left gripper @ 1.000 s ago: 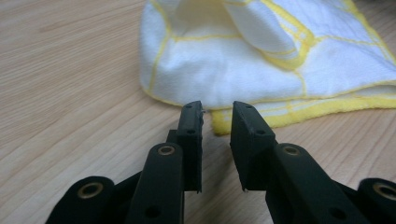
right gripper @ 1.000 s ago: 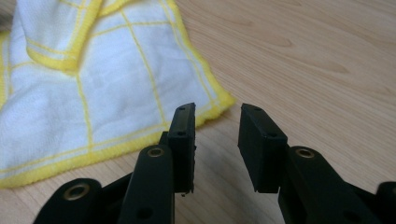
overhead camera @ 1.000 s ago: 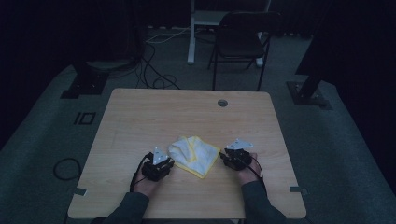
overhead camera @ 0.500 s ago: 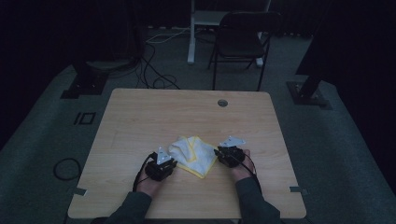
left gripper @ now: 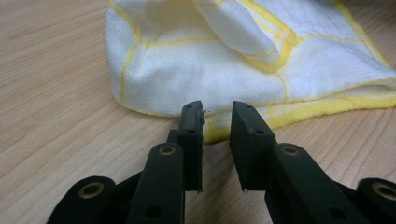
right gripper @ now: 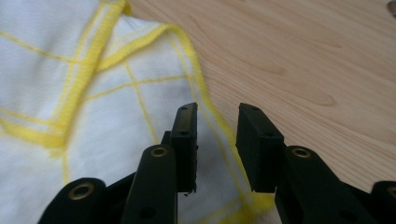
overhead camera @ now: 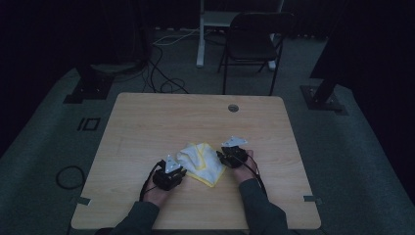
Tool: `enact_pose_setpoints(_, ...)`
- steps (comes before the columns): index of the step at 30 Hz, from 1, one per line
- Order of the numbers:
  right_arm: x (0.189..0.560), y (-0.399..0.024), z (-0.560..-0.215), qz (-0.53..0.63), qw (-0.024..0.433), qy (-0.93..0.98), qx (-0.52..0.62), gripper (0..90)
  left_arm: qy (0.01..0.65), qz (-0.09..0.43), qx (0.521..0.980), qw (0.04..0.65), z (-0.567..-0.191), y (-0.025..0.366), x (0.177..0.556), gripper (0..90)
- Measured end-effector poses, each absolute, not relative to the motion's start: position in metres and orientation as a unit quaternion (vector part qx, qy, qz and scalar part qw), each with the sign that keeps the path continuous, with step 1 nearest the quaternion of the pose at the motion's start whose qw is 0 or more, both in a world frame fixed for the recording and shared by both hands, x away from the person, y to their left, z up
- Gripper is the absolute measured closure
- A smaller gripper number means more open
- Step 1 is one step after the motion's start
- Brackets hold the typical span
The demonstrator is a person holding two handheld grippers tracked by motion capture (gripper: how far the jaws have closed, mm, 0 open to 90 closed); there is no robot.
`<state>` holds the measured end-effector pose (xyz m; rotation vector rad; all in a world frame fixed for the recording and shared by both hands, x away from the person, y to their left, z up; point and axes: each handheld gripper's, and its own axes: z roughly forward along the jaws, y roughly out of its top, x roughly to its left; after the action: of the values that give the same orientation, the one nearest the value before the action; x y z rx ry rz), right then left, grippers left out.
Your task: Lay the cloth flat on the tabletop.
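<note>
The left gripper (overhead camera: 170, 175) and the right gripper (overhead camera: 232, 153) are held low over the table (overhead camera: 161, 117), one at each side of a crumpled white cloth with yellow stripes (overhead camera: 201, 163). Compared with a second ago, the right gripper has been drawn in against the cloth's right edge, and the left has been brought slightly closer as well.

In the left gripper view, the left gripper (left gripper: 217, 122) is seen with its jaws parted by a narrow gap, the tips just at the cloth's (left gripper: 224, 60) yellow hem. In the right gripper view, the right gripper (right gripper: 215, 122) is seen with a similar narrow gap, poised over the hemmed border of the cloth (right gripper: 84, 107); whether fabric is touched cannot be told.

The high view is dim, so the jaws there are hard to make out.
</note>
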<state>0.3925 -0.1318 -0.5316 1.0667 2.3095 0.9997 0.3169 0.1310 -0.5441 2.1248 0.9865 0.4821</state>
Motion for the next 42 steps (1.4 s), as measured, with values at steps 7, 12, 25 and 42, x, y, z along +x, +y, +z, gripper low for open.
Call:
enact_pose_setpoints(7,0.406,-0.119,-0.528,0.364,0.198,0.830,0.374,68.7,0.386,0.193,0.826,0.363,-0.544,0.132,0.317,82.9)
enact_pose_setpoints(12,0.415,-0.107,-0.525,0.370,0.191,0.831,0.369,68.3,0.386,0.196,0.826,0.361,-0.544,0.131,0.316,88.2)
enact_pose_setpoints(25,0.438,-0.097,-0.536,0.380,0.133,0.830,0.385,62.7,0.385,0.195,0.827,0.359,-0.544,0.131,0.316,90.0)
enact_pose_setpoints(42,0.432,-0.101,-0.533,0.365,0.144,0.833,0.390,88.1,0.388,0.197,0.828,0.354,-0.543,0.131,0.316,90.0)
